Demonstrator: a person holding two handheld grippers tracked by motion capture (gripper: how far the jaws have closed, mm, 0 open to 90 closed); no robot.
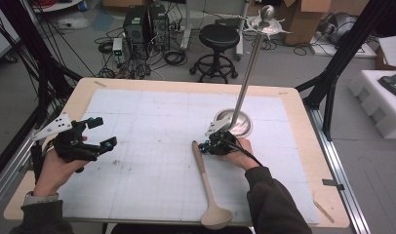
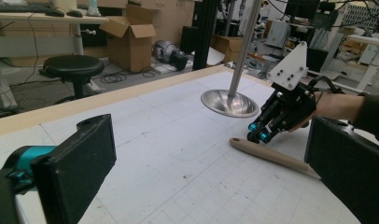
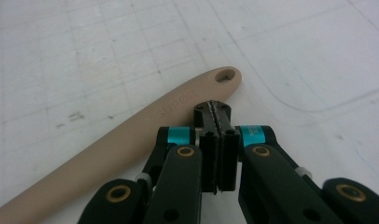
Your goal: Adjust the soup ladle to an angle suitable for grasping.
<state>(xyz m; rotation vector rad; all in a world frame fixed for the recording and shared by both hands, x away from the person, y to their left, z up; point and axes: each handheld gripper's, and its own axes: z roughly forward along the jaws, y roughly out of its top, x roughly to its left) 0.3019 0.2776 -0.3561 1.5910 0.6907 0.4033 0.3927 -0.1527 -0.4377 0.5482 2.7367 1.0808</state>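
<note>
A beige ladle (image 1: 206, 185) lies on the white gridded mat (image 1: 152, 117), handle end pointing away from me, bowl near the front edge. My right gripper (image 1: 204, 146) rests low beside the top of the handle, jaws pressed together with nothing between them. In the right gripper view the shut gripper (image 3: 214, 112) sits just right of the ladle handle (image 3: 131, 135) and its hanging hole. My left gripper (image 1: 104, 134) hovers at the mat's left side, jaws wide apart and empty. In the left gripper view its black pads (image 2: 80, 163) frame the ladle handle (image 2: 271, 156) and the right gripper (image 2: 260, 135).
A metal stand with a round base (image 1: 237, 124) and a tall pole (image 1: 249, 63) rises just behind my right hand. The wooden table edge (image 1: 186, 84) borders the mat. A black stool (image 1: 218, 44), computers and cables stand on the floor beyond.
</note>
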